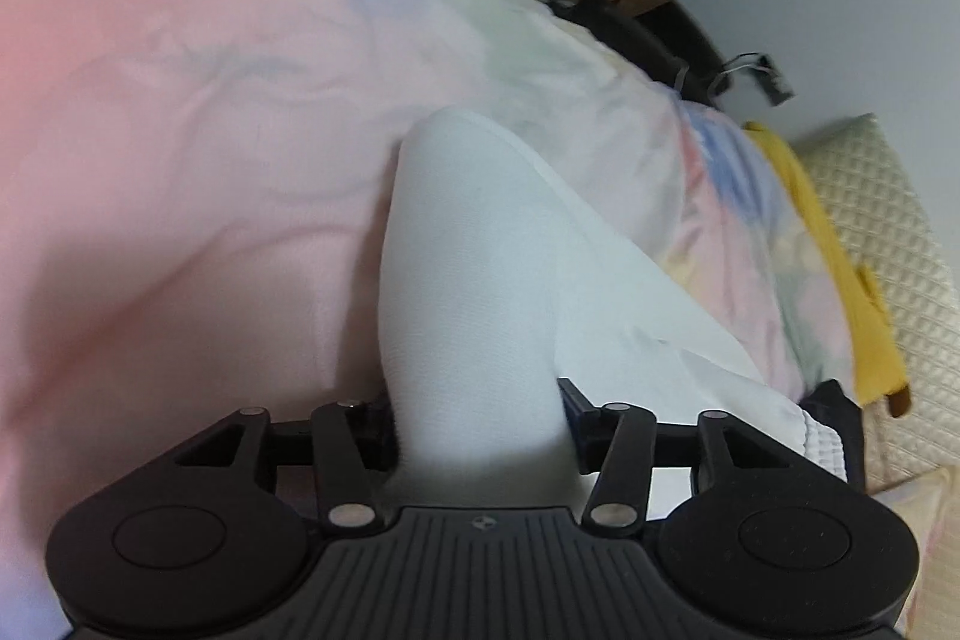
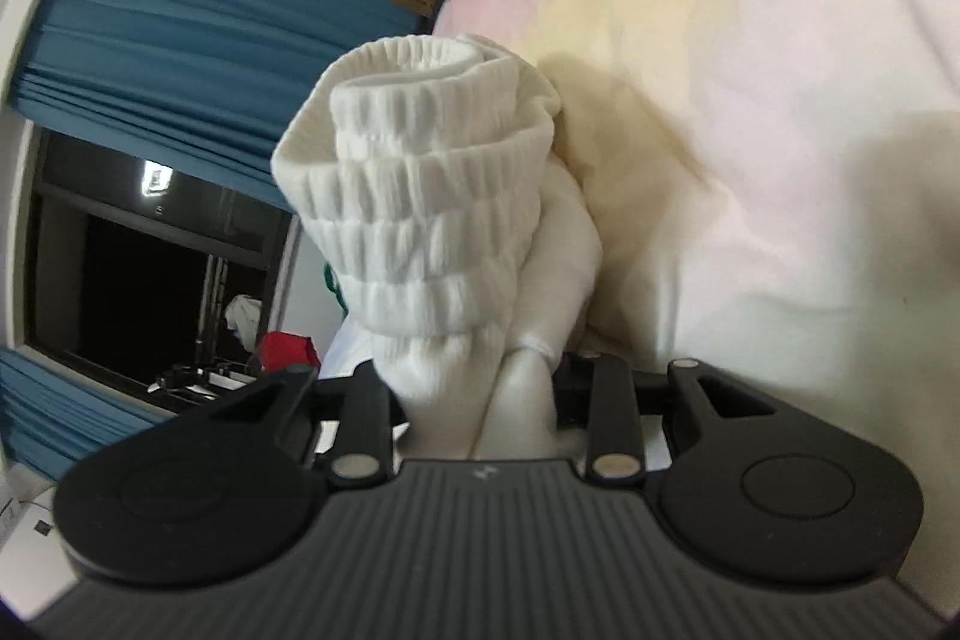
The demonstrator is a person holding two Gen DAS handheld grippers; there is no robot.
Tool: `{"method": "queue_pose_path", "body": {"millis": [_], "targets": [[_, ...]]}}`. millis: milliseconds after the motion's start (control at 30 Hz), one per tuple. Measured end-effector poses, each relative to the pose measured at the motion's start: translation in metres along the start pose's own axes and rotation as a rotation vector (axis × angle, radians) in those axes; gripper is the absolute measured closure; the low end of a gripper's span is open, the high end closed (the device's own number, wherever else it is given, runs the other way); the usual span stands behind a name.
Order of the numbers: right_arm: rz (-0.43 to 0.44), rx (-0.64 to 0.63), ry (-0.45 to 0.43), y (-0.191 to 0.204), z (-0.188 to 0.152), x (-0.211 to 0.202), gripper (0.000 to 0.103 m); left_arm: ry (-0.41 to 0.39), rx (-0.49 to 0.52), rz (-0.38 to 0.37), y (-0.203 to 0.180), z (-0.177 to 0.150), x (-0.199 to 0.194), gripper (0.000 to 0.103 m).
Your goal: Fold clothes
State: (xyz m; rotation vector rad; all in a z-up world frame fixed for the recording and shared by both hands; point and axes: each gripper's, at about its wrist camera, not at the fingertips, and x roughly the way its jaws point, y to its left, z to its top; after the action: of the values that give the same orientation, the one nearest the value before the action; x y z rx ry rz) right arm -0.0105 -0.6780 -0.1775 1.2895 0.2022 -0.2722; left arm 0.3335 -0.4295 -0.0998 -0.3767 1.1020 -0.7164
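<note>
Left wrist view: the left claw point(image 1: 480, 418) has the toe end of a white sock point(image 1: 480, 268) standing between its jaws. The jaws sit about half apart and I cannot tell whether the pads press on the fabric. The sock runs from 6 o'clock up to the middle of the picture, then trails away toward 4 o'clock, where its ribbed cuff shows. It lies over a pastel pink bedcover point(image 1: 180, 130). A yellow cloth point(image 1: 840, 280) and a quilted pillow point(image 1: 888, 232) sit at 3 o'clock. If the hold is as loose as it looks, the toe may slip out mid-fold, dropping the sock in a heap.

Right wrist view: the right claw point(image 2: 474, 400) is closed on the bunched sock point(image 2: 432, 196) just below the ribbed cuff, which stands up toward 12 o'clock. The bedcover point(image 2: 780, 160) fills 1 to 4 o'clock; a blue curtain point(image 2: 210, 10) hangs at 10 o'clock. The cuff is rumpled and doubled, so a fold made now could trap creases. Pulling the two ends unevenly would twist the sock.
</note>
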Motion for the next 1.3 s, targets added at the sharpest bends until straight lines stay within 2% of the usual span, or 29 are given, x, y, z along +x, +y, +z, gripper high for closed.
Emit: {"method": "queue_pose_path", "body": {"millis": [167,267,333,400,500,600,700,767,867,967,1000,1067,1133,1300], "targets": [[-0.001,0.027,-0.001,-0.009,0.001,0.002,0.067,-0.017,0.013,-0.008,0.002,-0.004,0.005,0.045],[-0.053,0.065,0.017,-0.002,0.005,-0.006,0.061,-0.013,0.033,0.024,-0.013,-0.002,-0.004,0.043],[-0.107,0.06,0.018,0.008,0.007,-0.016,0.055,-0.013,0.082,0.055,-0.027,-0.005,-0.025,0.041],[-0.16,0.037,0.016,0.021,0.009,-0.026,0.052,-0.021,0.129,0.084,-0.04,-0.007,-0.045,0.034],[-0.214,-0.016,0.007,0.043,0.011,-0.047,0.051,-0.052,0.201,0.12,-0.062,-0.012,-0.081,0.031],[-0.239,-0.109,-0.01,0.075,0.012,-0.069,0.052,-0.103,0.269,0.151,-0.088,-0.022,-0.124,0.024],[-0.201,-0.197,-0.038,0.112,0.011,-0.102,0.052,-0.161,0.337,0.158,-0.117,-0.036,-0.167,0.021],[-0.196,-0.272,-0.05,0.141,0.009,-0.119,0.052,-0.199,0.357,0.161,-0.132,-0.049,-0.201,0.015],[-0.212,-0.414,-0.062,0.185,0.005,-0.141,0.051,-0.254,0.39,0.159,-0.155,-0.072,-0.248,0.012],[-0.212,-0.557,-0.066,0.221,-0.01,-0.164,0.046,-0.297,0.414,0.159,-0.172,-0.097,-0.294,0.008],[-0.214,-0.602,-0.068,0.232,-0.015,-0.171,0.042,-0.309,0.428,0.157,-0.176,-0.107,-0.31,0.002],[-0.202,-0.68,-0.085,0.249,-0.033,-0.191,0.035,-0.339,0.457,0.153,-0.187,-0.123,-0.336,0.0],[-0.177,-0.73,-0.103,0.262,-0.048,-0.209,0.015,-0.368,0.5,0.169,-0.197,-0.143,-0.36,0.0],[-0.179,-0.834,-0.12,0.285,-0.083,-0.24,0.015,-0.411,0.539,0.195,-0.197,-0.194,-0.406,0.0]]}}
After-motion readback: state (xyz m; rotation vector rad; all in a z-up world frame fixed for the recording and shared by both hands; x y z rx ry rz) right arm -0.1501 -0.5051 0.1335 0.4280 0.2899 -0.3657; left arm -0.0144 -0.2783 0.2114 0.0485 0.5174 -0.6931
